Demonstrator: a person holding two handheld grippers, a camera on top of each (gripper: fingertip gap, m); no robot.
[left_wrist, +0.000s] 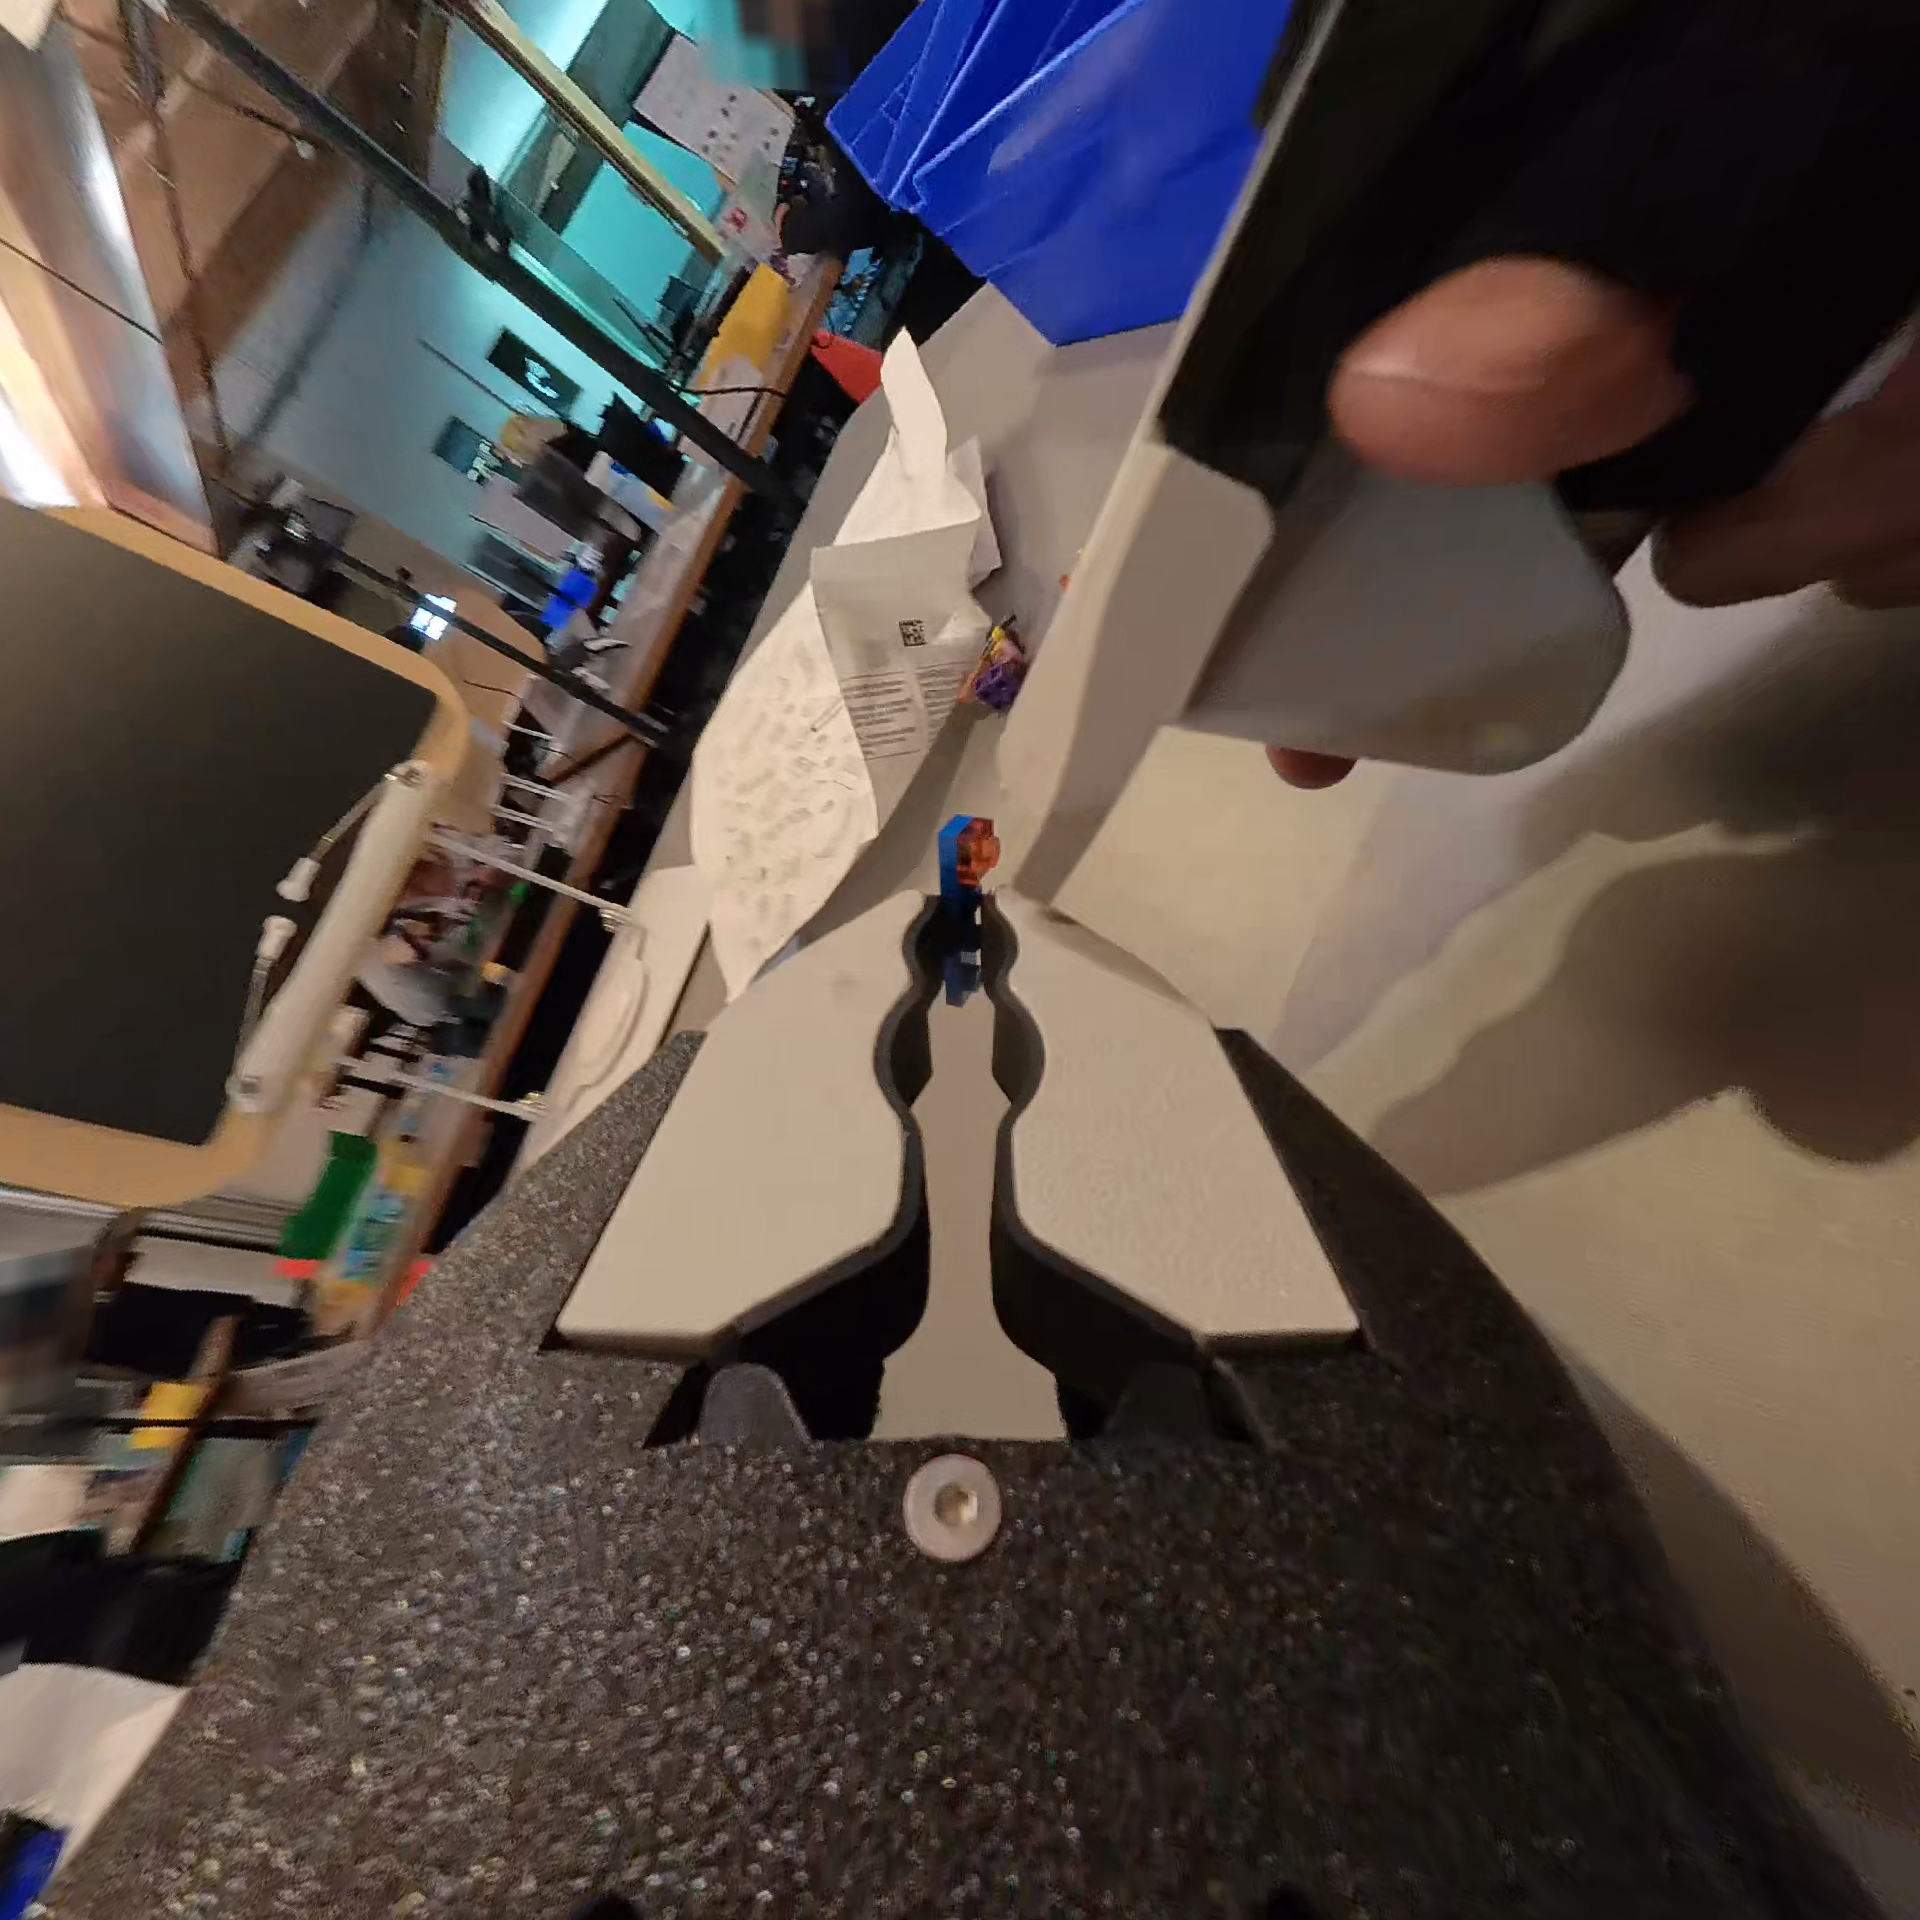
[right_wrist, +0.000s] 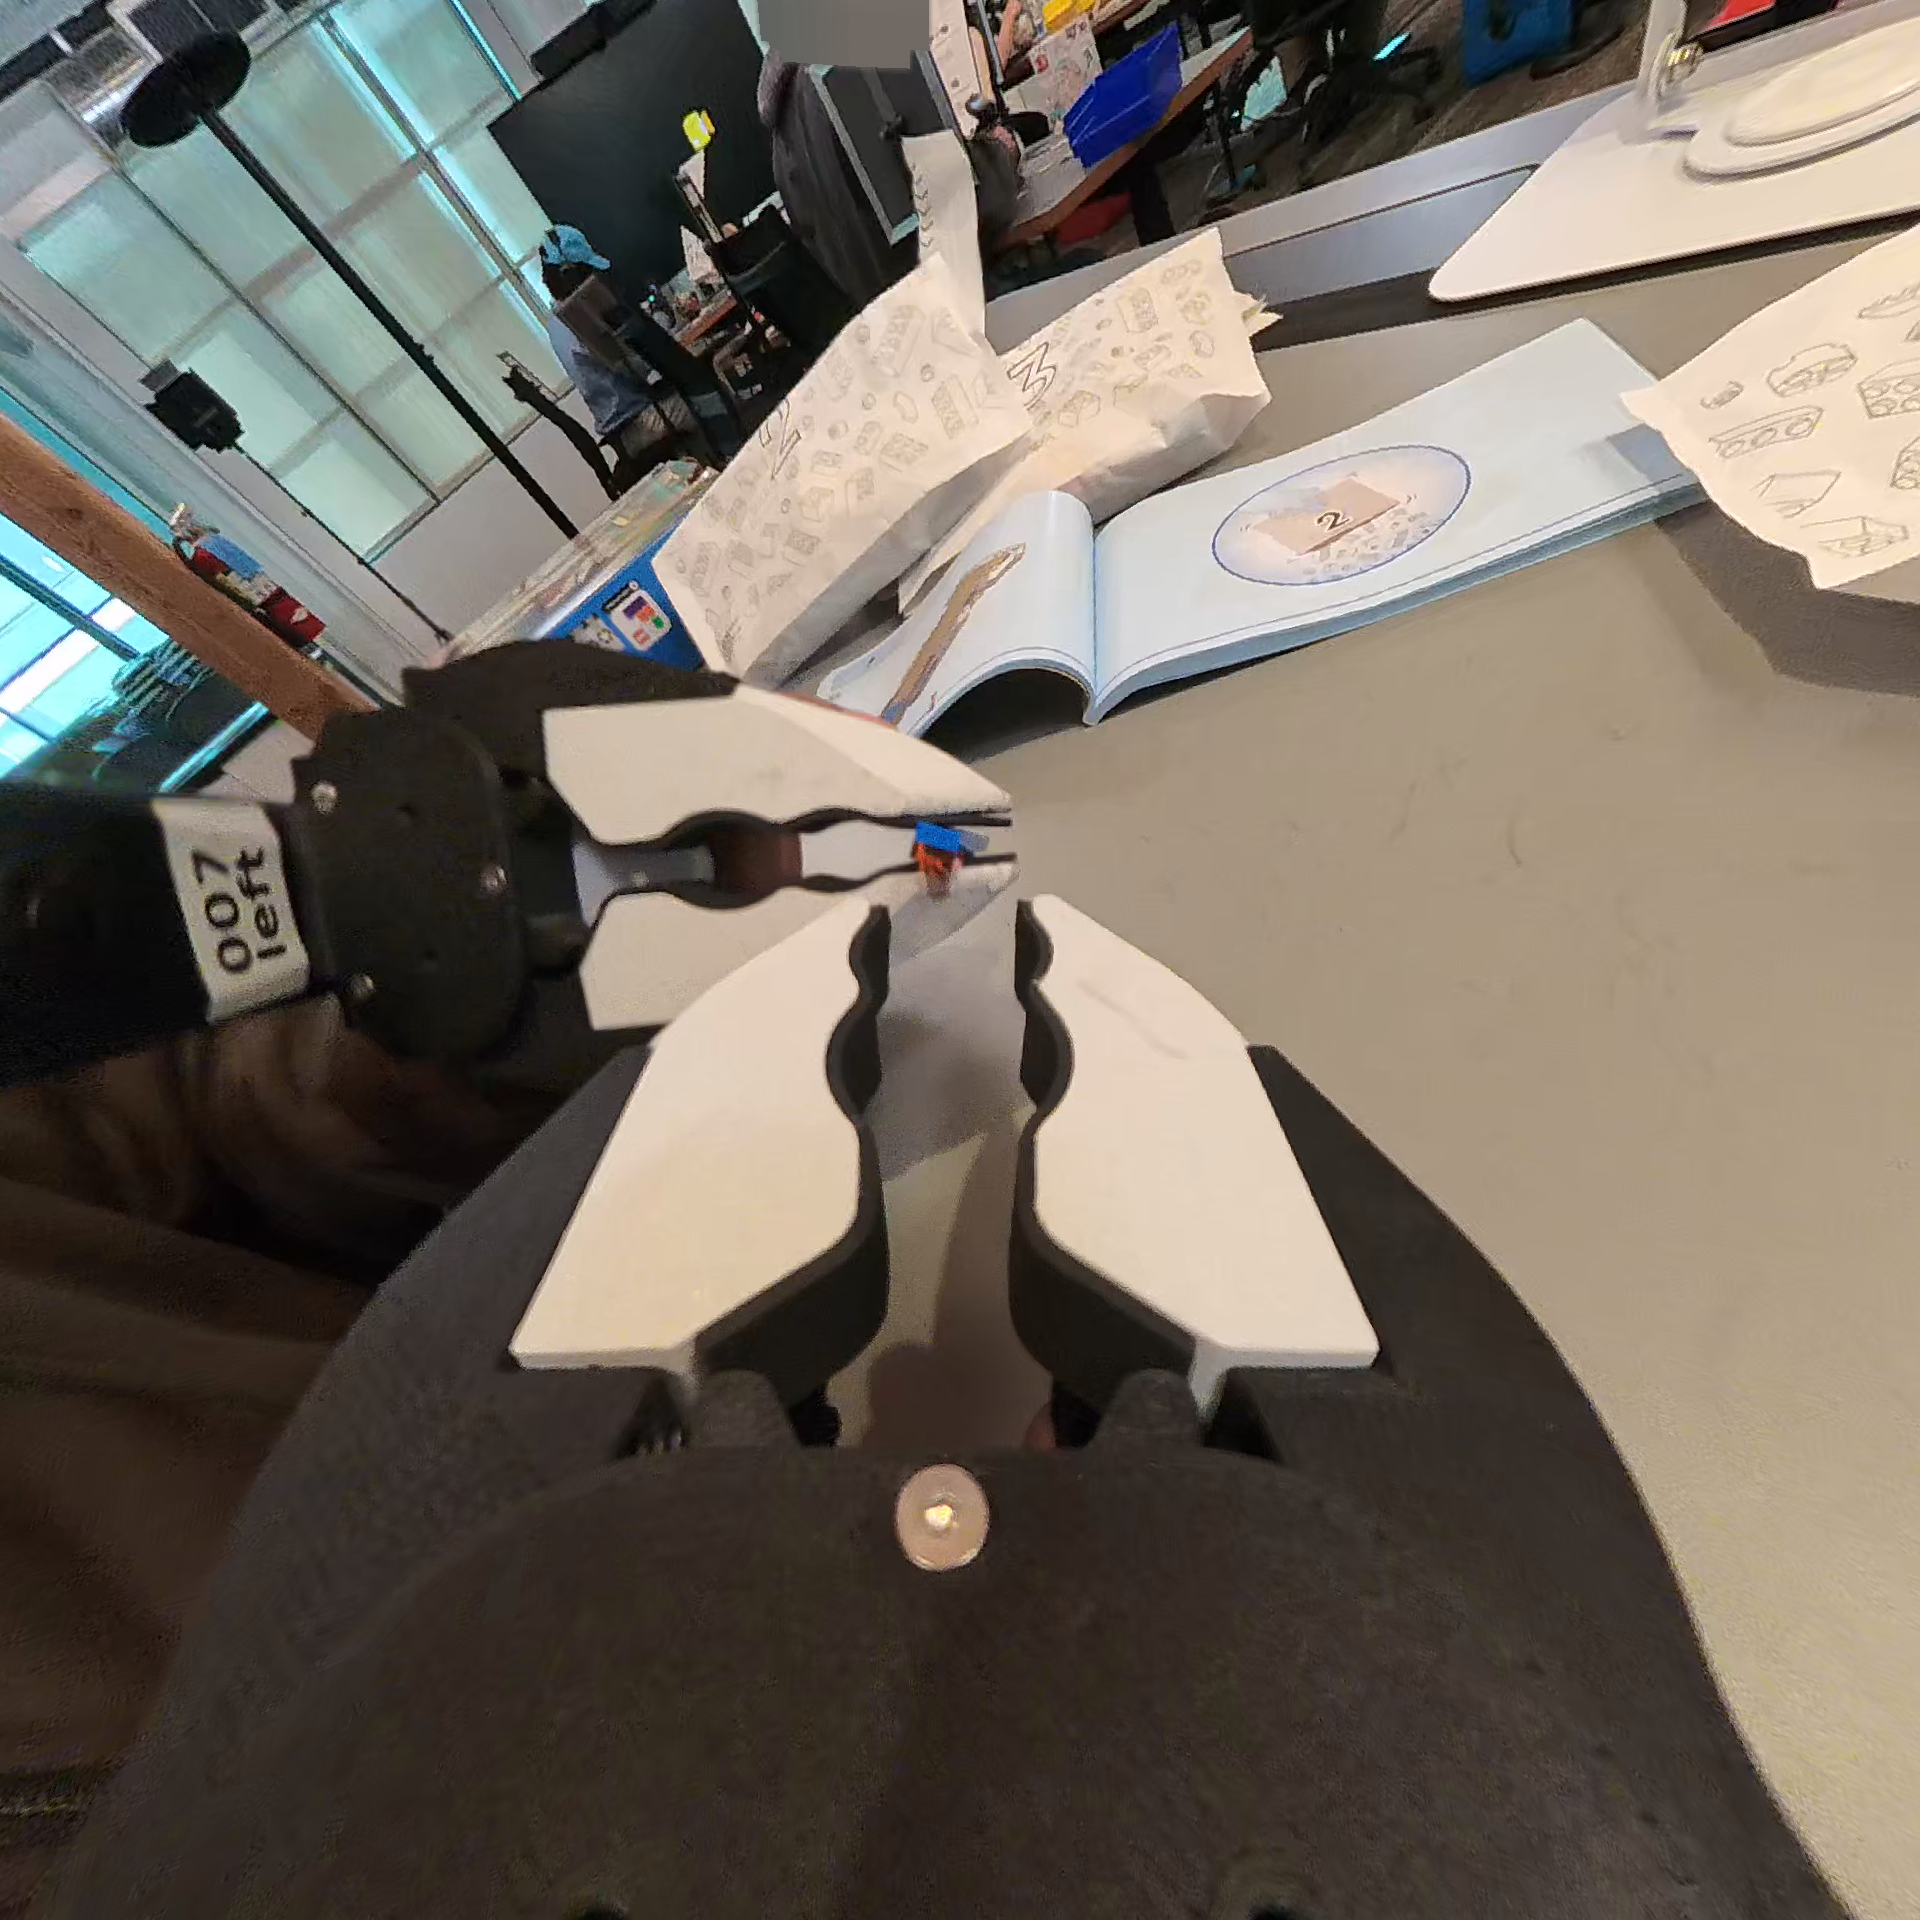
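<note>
The small blue plastic building brick (left_wrist: 954, 914) with a translucent orange stud piece (left_wrist: 977, 854) clipped to its side sits pinched at the very tips of the left gripper (right_wrist: 961, 842), held in the air above the grey desk (right_wrist: 1455, 883). Both pads press on it, and most of the orange piece pokes out past the fingertips. It looks very light, rigid and smooth, so I judge it will not crush but could pivot or squirt out of a tip pinch, and the orange piece might pop off if pushed sideways. The flat blue faces look like the safest place to grip, since the orange piece is rounded and offers little flat surface. The right gripper (right_wrist: 951, 914) stands just beside the left fingertips with its fingers (right_wrist: 1101, 997) spread and nothing between them; its white tip comes close to the brick in the left wrist view. Behind lie an open light-blue instruction booklet (right_wrist: 1299, 561), white paper bags printed with brick drawings (right_wrist: 883, 457) and a blue plastic bin (left_wrist: 1049, 156).
</note>
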